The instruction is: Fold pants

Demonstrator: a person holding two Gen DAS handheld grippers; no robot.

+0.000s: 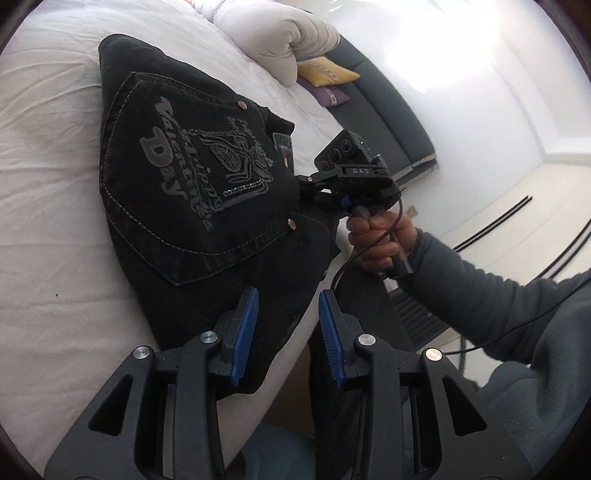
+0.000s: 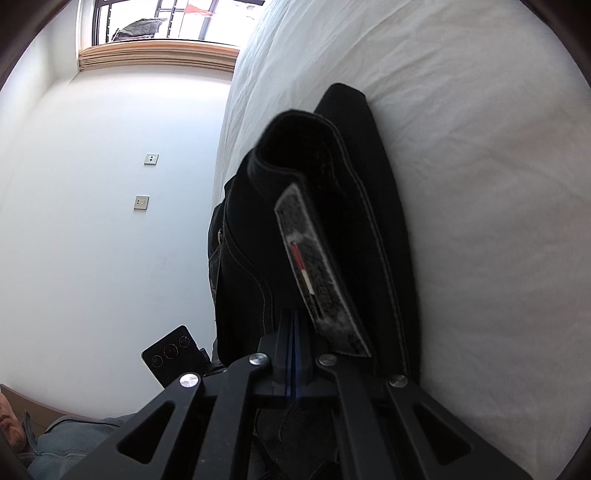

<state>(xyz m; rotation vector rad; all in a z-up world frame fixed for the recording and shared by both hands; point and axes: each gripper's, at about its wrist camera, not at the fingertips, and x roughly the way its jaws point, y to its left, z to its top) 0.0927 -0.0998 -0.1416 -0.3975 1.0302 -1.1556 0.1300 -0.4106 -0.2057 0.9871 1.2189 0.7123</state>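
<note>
1. White bed (image 1: pixel 55 177) fills the scene, its sheet lightly creased, with a rolled duvet (image 1: pixel 280 33) and a dark sofa (image 1: pixel 388 110) far beyond the jaws.
2. Black pants (image 1: pixel 192 184) lie on the bed right at its edge, back pocket and printed lettering facing up, spread out just ahead of the left gripper (image 1: pixel 288 314).
3. Left gripper's jaws stand apart, blue pads bare, nothing between them; the hem of the dark cloth sits just past the left pad and under it.
4. Over to the right gripper (image 2: pixel 293 354): jaws pressed together, pinching the waistband by the leather patch (image 2: pixel 317 266), which rises just to the right of the pads.
5. A hand (image 1: pixel 380 236) in a grey sleeve grips that tool's handle off the bed's edge, well ahead and to the right of the left jaws.
6. Risk one, I'd say: the pinch is narrow and thick denim is heavy, so a quick pull could slip the waistband free.
7. Risk two: part of the cloth hangs over the bed's edge, so its weight could drag the pants off the bed once lifted.
8. Risk three: if the left jaws close on one layer only, the fold would likely come out skewed.
</note>
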